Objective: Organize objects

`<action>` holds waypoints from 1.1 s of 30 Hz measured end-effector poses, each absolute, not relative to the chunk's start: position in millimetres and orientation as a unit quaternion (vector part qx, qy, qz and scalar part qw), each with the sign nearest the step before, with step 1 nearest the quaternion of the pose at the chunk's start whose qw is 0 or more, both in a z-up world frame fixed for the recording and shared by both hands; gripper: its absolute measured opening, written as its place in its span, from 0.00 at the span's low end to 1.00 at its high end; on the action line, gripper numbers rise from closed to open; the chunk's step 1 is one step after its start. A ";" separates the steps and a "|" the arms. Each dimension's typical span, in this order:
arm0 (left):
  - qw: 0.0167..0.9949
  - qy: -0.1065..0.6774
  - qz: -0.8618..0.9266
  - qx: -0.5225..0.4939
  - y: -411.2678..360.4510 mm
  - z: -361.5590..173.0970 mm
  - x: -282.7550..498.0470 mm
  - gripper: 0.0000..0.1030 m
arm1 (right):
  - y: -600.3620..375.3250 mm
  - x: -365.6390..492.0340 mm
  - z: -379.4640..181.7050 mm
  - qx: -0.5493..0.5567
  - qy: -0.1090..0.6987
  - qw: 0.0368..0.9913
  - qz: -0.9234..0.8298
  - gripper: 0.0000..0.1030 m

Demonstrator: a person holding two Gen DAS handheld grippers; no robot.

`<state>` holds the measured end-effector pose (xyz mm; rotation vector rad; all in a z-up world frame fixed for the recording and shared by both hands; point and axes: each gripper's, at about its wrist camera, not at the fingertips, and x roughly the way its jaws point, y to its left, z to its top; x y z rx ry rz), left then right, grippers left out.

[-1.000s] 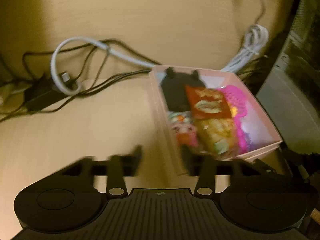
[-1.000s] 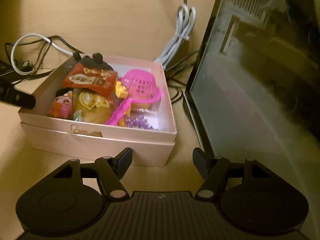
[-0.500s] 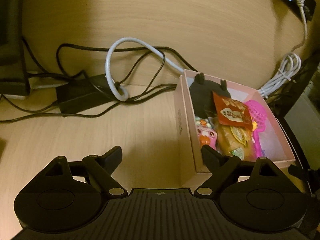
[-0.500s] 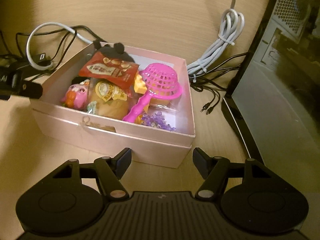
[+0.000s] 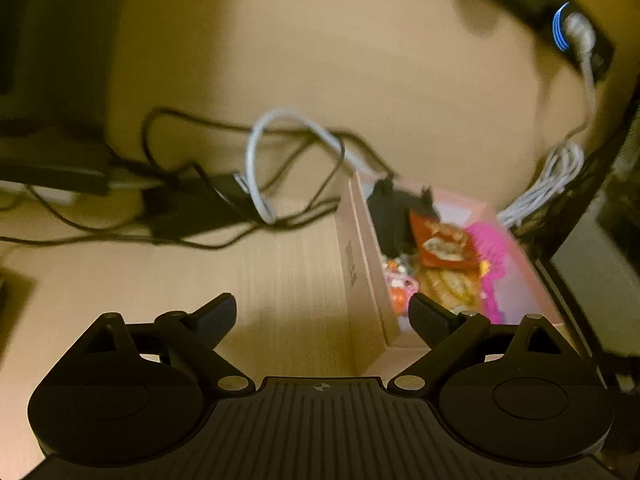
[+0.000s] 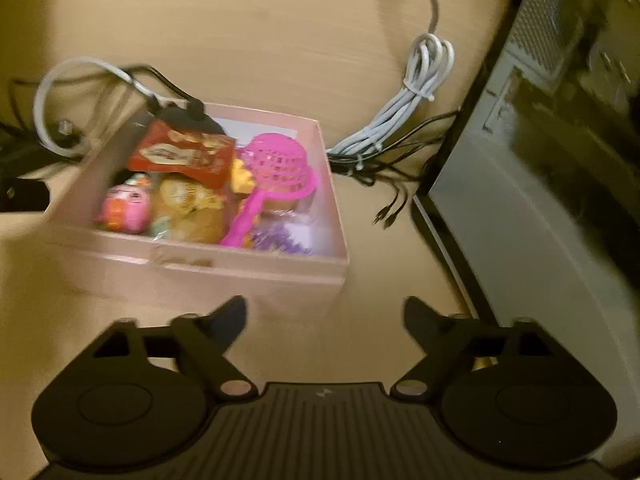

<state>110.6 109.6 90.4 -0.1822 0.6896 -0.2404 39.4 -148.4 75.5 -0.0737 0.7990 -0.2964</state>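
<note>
A pink cardboard box [image 6: 248,276] sits on the wooden desk and also shows in the left wrist view [image 5: 356,264]. It holds a red snack packet [image 6: 182,156], a pink mesh scoop [image 6: 276,176], a yellow snack bag [image 6: 188,212], a pink toy [image 6: 126,210], purple beads [image 6: 276,238] and a black item [image 6: 188,116]. My left gripper [image 5: 322,314] is open and empty, left of the box's near left corner. My right gripper [image 6: 324,316] is open and empty, just in front of the box's near right corner.
A computer case [image 6: 540,184] stands right of the box. A bundled white cable [image 6: 404,108] lies behind it. Black cables and a power brick [image 5: 188,212] with a white loop [image 5: 260,152] lie to the left. A power strip [image 5: 560,20] sits far right.
Both grippers have pulled back and away from the box, which now looks smaller and farther. The right gripper's jaws stand wider apart. The box contents have not moved.
</note>
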 end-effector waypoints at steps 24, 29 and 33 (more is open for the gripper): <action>0.941 0.337 -0.037 0.023 50.2 16.8 -20.2 0.95 | -209.4 -57.6 17.8 0.021 0.348 0.936 -0.043 1.00; 0.940 0.338 -0.042 0.021 49.0 18.6 -14.1 0.96 | -212.2 -52.4 16.3 0.020 0.339 0.939 -0.043 1.00; 0.940 0.338 -0.043 0.019 49.4 17.6 -15.0 0.96 | -212.5 -49.9 15.5 0.020 0.340 0.939 -0.041 1.00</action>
